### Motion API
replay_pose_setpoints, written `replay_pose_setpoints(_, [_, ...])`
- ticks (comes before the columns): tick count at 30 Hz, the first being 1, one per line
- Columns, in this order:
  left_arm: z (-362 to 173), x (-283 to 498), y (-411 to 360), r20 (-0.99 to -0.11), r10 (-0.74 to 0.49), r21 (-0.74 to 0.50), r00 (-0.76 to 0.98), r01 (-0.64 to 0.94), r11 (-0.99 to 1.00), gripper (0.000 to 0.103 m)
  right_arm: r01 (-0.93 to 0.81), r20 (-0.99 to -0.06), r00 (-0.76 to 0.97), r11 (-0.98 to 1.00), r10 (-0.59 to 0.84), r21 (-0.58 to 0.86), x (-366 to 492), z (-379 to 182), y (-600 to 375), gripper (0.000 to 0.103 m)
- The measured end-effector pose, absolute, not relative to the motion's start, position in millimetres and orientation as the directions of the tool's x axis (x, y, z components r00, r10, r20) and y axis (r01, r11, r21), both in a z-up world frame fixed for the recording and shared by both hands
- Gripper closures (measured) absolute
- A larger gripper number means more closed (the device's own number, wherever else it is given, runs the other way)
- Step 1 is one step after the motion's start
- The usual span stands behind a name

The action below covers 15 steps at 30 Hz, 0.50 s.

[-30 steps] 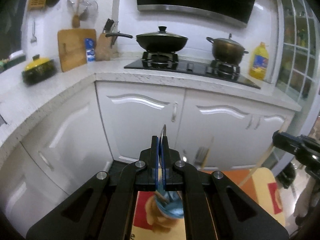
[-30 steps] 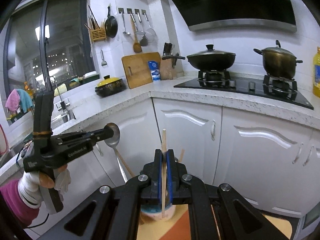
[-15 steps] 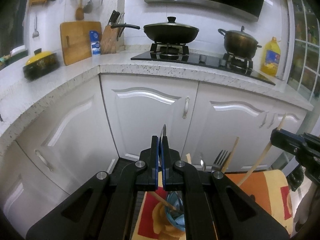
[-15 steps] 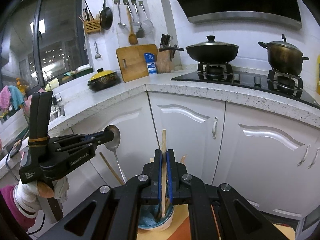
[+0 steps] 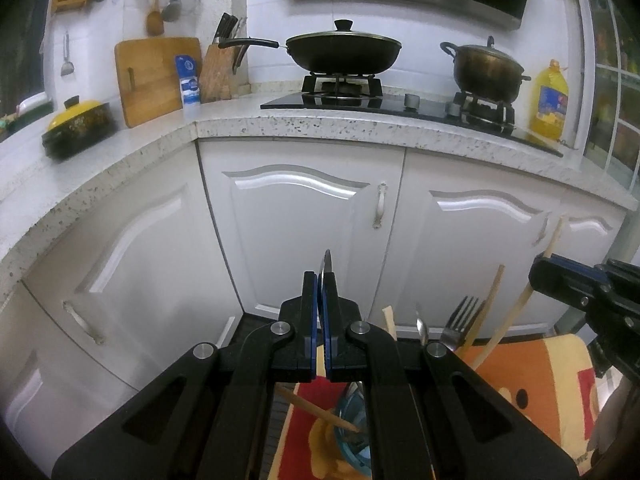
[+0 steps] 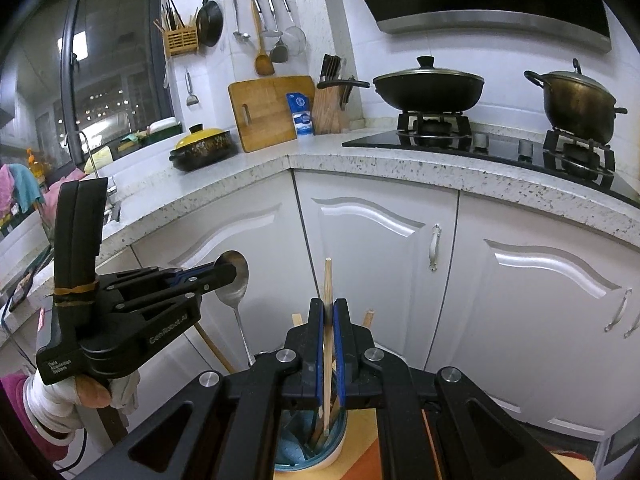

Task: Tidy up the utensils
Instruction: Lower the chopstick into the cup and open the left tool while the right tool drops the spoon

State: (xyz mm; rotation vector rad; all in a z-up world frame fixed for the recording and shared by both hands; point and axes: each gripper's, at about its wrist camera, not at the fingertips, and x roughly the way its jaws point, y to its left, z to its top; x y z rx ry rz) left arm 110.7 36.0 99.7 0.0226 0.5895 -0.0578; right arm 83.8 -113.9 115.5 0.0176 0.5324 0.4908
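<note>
Chopstick (image 6: 328, 320) is seen clamped upright between the blue pads of the right tool (image 6: 329, 312), its lower tip hanging just inside the mouth of the blue-lined cup (image 6: 320, 454) directly below. A thin wooden stick like this is judged light and stiff, though smooth enough to swivel in a narrow pinch; a hold near the middle, as shown, should keep it steady, and the tip needs only to be guided past the sticks already standing in the cup. The cup itself looks like ceramic and is judged breakable, so a soft release is advised.

Off to the left in the right wrist view, the spoon (image 6: 234, 276) is pinched at the neck by the left tool (image 6: 224, 274), bowl up, handle hanging down. Polished metal is judged heavier and more slippery than the wood, and a grip so near the bowl may let it pivot.

From the left wrist view, the spoon is seen edge-on above fully closed pads, with the cup below on a red and orange patterned cloth (image 5: 532, 376).

Just beyond, a fork (image 5: 460, 316) and further wooden sticks are seen standing upright; what holds them is hidden.

Farther back, white cabinet doors (image 5: 296, 224) are seen, then the speckled worktop (image 5: 304, 128) with a lidded wok (image 5: 344, 50).
</note>
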Motion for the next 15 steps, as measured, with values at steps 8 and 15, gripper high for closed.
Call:
replay_pose_setpoints(8, [96.4,112.5,27.6,-0.543,-0.035,0.034,0.839,0.063,0.997,0.103,-0.448,-0.518,0.721,0.880,0.461,0.159,90.6,94.7,-110.8,0.099])
replay_pose_setpoints(15, [102.2,110.6,25.6,-0.532,-0.020,0.076,0.846,0.072,0.995,0.103,-0.450,-0.554,0.682,0.871,0.477,0.195,93.2,73.6,-109.0,0.099])
